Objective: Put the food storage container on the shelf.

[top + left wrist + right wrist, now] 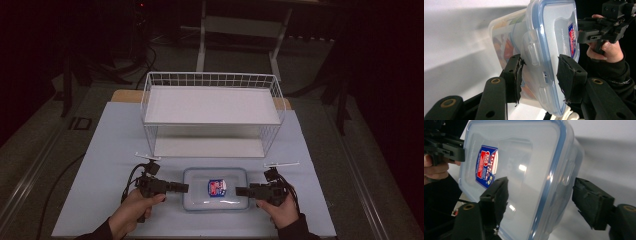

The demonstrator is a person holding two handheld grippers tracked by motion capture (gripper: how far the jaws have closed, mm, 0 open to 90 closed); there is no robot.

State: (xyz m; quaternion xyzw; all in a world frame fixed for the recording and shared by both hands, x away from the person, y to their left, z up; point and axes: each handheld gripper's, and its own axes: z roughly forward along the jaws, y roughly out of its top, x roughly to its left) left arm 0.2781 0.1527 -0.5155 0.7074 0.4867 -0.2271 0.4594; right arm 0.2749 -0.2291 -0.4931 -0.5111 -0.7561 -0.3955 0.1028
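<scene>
A clear plastic food container [216, 195] with a blue-rimmed snap lid and a red and blue label lies flat on the table's near middle. Through its side wall, coloured food shows in the container [506, 47]. My left gripper [182, 187] is at its left end, and in the left gripper view its jaws [541, 75] press on the lid and the underside by a clasp. My right gripper [240, 190] is at the right end. There the container's edge [524, 170] lies between the jaws [541, 195]: one pad rests on the lid, the other stands clear of the wall.
A white wire rack [212, 107] with two shelves stands behind the container, its front open toward me. A pale blue mat [110, 165] covers the table. Cables trail from both grippers. Dark floor and frame legs lie beyond the table.
</scene>
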